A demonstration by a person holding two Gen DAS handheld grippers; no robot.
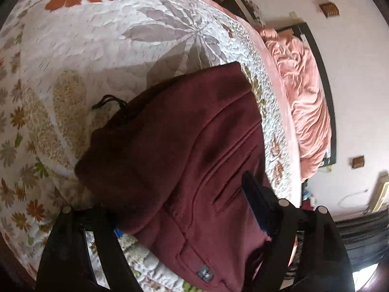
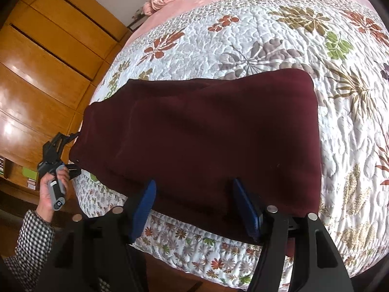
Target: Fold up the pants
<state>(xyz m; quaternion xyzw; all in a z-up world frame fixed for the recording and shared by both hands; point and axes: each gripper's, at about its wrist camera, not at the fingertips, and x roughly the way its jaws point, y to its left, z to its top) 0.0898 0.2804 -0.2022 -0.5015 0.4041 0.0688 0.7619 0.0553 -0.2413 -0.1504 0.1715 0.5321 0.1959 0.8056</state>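
Already folded into a compact maroon bundle, the pants lie at the near edge of the quilted bed — both the left gripper and right gripper straddle cloth with jaws apart, unclamped — so judging by this, a final tidy or release remains.

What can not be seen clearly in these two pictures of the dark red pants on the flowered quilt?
- Left wrist view: the dark red fabric pants cover one blue finger pad of the left gripper; whether it presses cloth is unclear.
- Left wrist view: the small grey label is too blurred to read.
- Right wrist view: the pants hide the white flowered quilt beneath, and the right gripper base is cut off by the bottom edge.
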